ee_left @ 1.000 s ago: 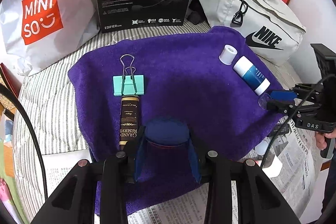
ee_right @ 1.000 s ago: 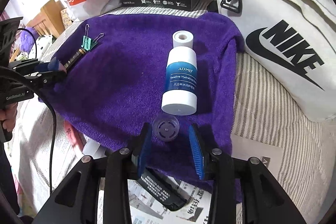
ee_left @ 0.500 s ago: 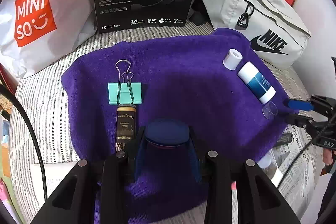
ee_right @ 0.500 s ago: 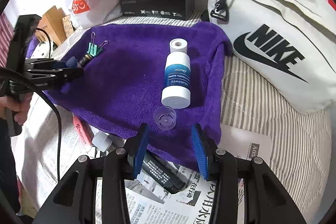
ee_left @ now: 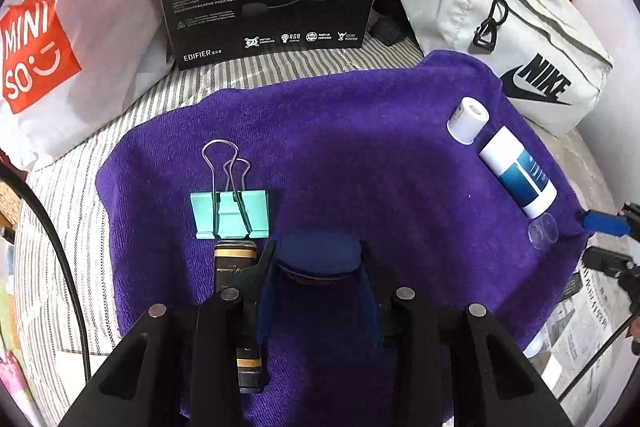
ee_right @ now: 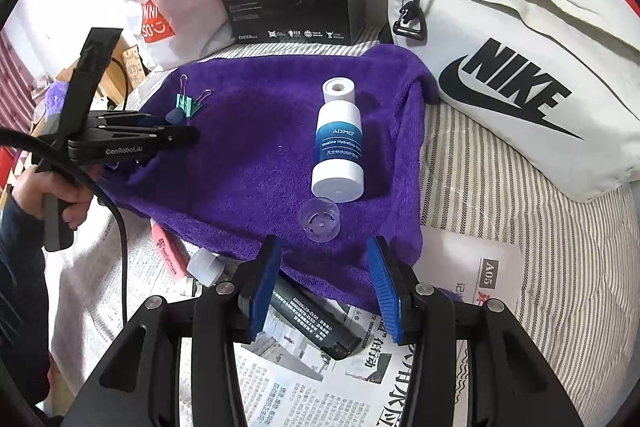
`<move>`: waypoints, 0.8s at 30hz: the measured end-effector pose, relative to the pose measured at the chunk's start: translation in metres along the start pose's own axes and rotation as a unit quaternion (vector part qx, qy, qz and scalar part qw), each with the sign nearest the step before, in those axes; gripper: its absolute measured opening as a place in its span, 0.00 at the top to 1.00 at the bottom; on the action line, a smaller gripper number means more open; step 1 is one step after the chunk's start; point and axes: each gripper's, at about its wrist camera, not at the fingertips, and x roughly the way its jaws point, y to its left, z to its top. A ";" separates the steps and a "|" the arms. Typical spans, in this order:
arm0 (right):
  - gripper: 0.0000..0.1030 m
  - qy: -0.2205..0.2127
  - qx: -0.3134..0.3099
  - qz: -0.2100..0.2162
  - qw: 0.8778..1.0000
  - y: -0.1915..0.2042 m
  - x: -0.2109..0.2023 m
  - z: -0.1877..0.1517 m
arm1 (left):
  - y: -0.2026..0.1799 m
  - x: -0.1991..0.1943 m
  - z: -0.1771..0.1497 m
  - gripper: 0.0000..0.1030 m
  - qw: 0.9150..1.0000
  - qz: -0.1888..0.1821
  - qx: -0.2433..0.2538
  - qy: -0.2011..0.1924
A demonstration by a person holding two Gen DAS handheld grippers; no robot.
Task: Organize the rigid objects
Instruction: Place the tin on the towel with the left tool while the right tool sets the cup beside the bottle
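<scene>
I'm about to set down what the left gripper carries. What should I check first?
1. Left gripper holds the blue-lidded jar: ok, the jaws press on both its sides.
2. Right gripper is free: ok, its jaws have just been opening and nothing is between them.
3. Clear cap is released: ok, it lies on the purple towel beyond the right jaws, by the lotion bottle.
4. Bare towel ahead of the jar: ok, between the binder clip and the bottle.
5. Clearance from the dark tube: cannot tell, it runs close beside one left jaw.
</scene>
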 end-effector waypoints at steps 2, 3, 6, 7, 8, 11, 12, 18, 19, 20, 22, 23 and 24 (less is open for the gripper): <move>0.56 -0.003 0.003 0.001 1.000 -0.001 -0.003 -0.001 | -0.001 0.000 -0.001 0.66 1.000 0.003 0.004 0.000; 0.56 -0.003 0.003 0.000 1.000 -0.002 -0.004 -0.002 | -0.002 0.000 -0.001 0.66 1.000 0.005 0.005 0.000; 0.56 -0.004 0.004 -0.003 1.000 -0.002 -0.007 -0.002 | -0.003 -0.001 -0.002 0.63 1.000 0.008 0.011 0.002; 0.56 -0.006 0.004 -0.004 1.000 -0.002 -0.009 -0.003 | -0.004 -0.001 -0.003 0.60 1.000 0.009 0.012 0.003; 0.56 -0.007 0.004 -0.005 1.000 -0.002 -0.010 -0.003 | -0.005 -0.001 -0.003 0.56 1.000 0.010 0.013 0.004; 0.56 -0.011 0.009 -0.006 1.000 -0.004 -0.016 -0.005 | -0.008 -0.001 -0.005 0.51 1.000 0.017 0.019 0.008; 0.56 -0.013 0.009 -0.005 1.000 -0.004 -0.019 -0.007 | -0.009 -0.001 -0.006 0.50 1.000 0.021 0.021 0.009; 0.56 -0.009 0.000 0.003 1.000 0.002 -0.029 -0.025 | -0.010 -0.009 -0.015 0.50 0.999 0.030 0.015 0.019; 0.56 -0.007 -0.001 0.004 1.000 0.003 -0.029 -0.028 | -0.010 -0.012 -0.017 0.50 0.999 0.031 0.011 0.019; 0.56 -0.004 -0.003 0.005 1.000 0.005 -0.029 -0.031 | -0.010 -0.015 -0.019 0.50 0.999 0.031 0.008 0.019; 0.56 0.005 -0.012 0.009 1.000 0.010 -0.026 -0.038 | -0.011 -0.020 -0.023 0.50 0.999 0.034 0.005 0.017; 0.56 0.007 -0.020 0.009 1.000 0.013 -0.024 -0.042 | -0.012 -0.023 -0.025 0.50 0.999 0.036 0.004 0.016; 0.56 0.009 -0.028 0.007 1.000 0.015 -0.021 -0.044 | -0.013 -0.026 -0.028 0.50 0.999 0.037 0.003 0.016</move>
